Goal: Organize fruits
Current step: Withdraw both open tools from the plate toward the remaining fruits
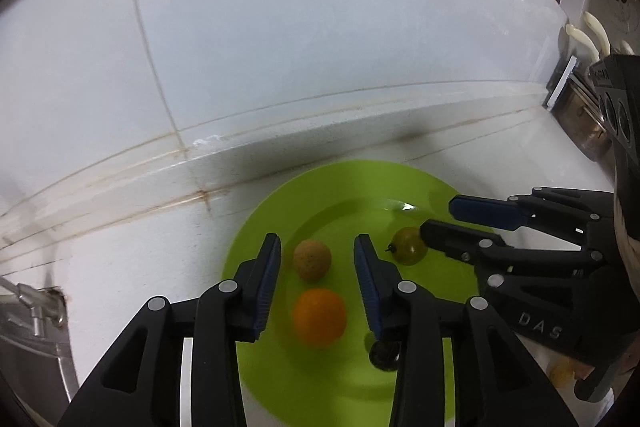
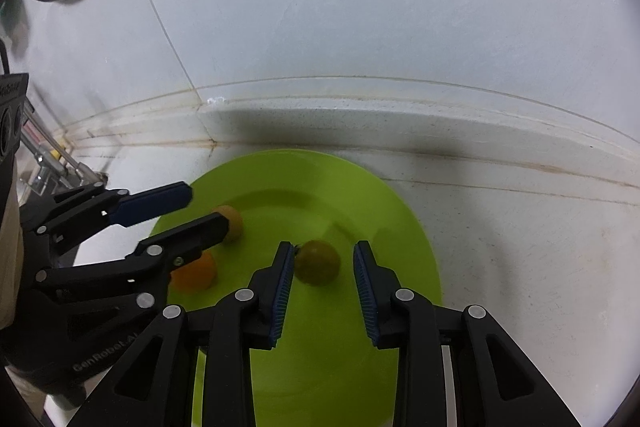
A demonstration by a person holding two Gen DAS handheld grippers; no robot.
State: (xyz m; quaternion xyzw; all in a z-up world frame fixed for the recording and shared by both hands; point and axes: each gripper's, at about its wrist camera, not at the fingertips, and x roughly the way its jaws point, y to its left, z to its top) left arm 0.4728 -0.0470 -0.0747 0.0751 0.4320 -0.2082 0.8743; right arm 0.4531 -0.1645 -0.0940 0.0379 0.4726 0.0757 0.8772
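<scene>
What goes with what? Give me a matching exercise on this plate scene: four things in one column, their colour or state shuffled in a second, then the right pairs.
Column one:
1. plate
2. round fruit nearest the left gripper's camera
3. left gripper
4. fruit with a stem

Column two:
A. open, over two fruits
B. lime green
C. greenish brown, between the right gripper's open fingers
D. orange

Pairs: 1-B, 2-D, 3-A, 4-C

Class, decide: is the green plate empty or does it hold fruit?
It holds fruit. On the green plate lie an orange fruit, a tan one and a greenish one.
</scene>
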